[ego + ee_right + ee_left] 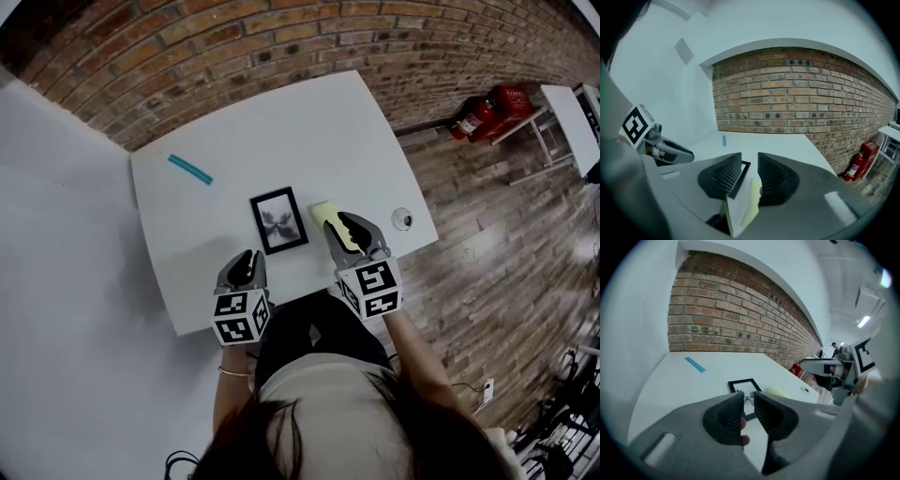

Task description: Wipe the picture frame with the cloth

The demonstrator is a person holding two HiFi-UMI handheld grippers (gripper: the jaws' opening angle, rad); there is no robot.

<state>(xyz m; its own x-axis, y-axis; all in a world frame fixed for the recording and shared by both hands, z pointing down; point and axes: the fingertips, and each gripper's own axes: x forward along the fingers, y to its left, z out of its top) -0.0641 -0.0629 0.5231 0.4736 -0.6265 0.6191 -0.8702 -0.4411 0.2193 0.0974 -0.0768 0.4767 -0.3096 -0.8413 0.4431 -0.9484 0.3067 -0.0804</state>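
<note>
Head camera looks steeply down on the table [281,122]; both gripper cameras sit low and close, facing the brick wall [797,93]. All share the frame [278,220].

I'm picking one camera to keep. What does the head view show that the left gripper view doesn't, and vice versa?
Head view only: the person's hair and the marker cube on the left gripper. Left gripper view only: a ceiling light. Both: the picture frame, yellow cloth, teal strip and right gripper.
</note>
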